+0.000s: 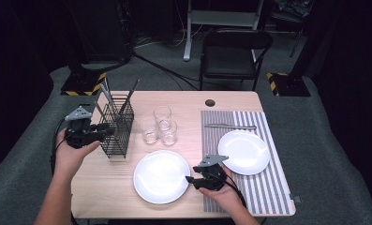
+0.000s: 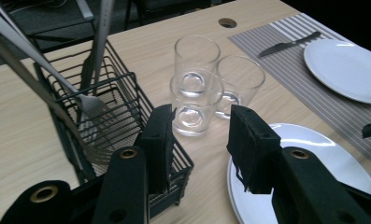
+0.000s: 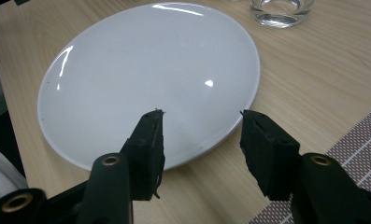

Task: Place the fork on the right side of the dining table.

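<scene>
Plate (image 3: 146, 79) lies bare at the right gripper's (image 3: 199, 135) twelve o'clock, jaws released around its rim, ready to grasp.

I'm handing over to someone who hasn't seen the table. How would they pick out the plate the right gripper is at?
Start at the striped placemat on the table's right side. Just left of it, on bare wood near the front edge, lies a white plate, with the right gripper at its rim. Unlike the other white plate, it is off the mat and has no knife beyond it.
</scene>
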`<state>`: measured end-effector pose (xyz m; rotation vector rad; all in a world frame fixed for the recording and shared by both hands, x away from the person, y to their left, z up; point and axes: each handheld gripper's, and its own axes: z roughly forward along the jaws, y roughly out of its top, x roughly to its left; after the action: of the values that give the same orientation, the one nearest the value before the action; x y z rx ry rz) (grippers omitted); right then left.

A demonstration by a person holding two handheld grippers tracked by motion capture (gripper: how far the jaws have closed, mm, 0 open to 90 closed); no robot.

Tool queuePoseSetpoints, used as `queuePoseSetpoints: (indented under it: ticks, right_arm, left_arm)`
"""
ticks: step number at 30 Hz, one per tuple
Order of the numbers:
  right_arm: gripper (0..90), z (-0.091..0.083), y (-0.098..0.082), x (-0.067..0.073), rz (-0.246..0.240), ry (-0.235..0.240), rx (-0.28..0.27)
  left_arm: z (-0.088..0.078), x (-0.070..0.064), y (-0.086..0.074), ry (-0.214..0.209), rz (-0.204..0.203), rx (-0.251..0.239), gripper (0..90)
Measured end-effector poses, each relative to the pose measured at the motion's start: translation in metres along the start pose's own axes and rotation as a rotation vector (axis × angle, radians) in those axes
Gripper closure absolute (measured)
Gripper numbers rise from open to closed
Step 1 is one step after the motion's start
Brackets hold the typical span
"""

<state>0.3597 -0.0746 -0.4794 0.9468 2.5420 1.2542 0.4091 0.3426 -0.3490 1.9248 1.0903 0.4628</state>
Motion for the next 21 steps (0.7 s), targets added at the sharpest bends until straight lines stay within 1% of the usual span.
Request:
queuePoseSetpoints:
  ticks: [3,5,8,13,14,15,16,17,18,19,20,21]
  right_arm:
    - [48.8,0.0,0.0,0.0,0.0,-0.001,-0.001]
    - [48.8,-0.001,0.0,0.0,0.005,-0.001,0.001]
    - [48.8,-0.001,0.0,0.0,0.0,-0.005,-0.002]
    - [49.1,-0.001,0.0,-0.001,0.005,-0.008,-0.009]
    - [49.1,-0.002,0.0,-0.001,0.01,-0.008,-0.006]
    - [49.2,-0.002,0.0,-0.001,0.01,-0.007,-0.005]
    - [49.2,-0.002,0.0,-0.001,0.01,-0.007,-0.004]
    - [49.2,-0.001,0.0,-0.001,0.01,-0.008,-0.004]
    - [49.2,-0.001,0.0,-0.001,0.01,-0.008,-0.004]
    - [49.2,-0.001,0.0,-0.001,0.009,-0.006,-0.005]
    - [49.2,-0.001,0.0,-0.001,0.009,-0.006,-0.005]
    - [49.4,-0.001,0.0,-0.002,0.009,-0.008,-0.004]
  left_arm:
    - [0.0,0.004,0.001,0.002,-0.006,-0.002,60.5]
    - [-0.001,0.008,0.002,0.015,-0.009,0.011,60.6]
    - [-0.002,0.012,0.003,0.033,-0.012,0.004,60.7]
    - [-0.004,0.019,0.005,0.055,-0.014,0.018,61.7]
    - [-0.004,0.02,0.006,0.057,-0.015,0.019,61.9]
    - [-0.004,0.023,0.006,0.069,-0.018,0.015,62.2]
    - [-0.004,0.023,0.006,0.069,-0.018,0.015,62.3]
    - [-0.005,0.026,0.006,0.073,-0.023,0.02,62.5]
    - [-0.005,0.026,0.006,0.073,-0.023,0.02,62.6]
    - [-0.003,0.03,0.006,0.084,-0.043,0.015,62.8]
    - [-0.003,0.03,0.006,0.084,-0.043,0.015,63.0]
    - [-0.002,0.034,0.005,0.092,-0.049,0.014,63.0]
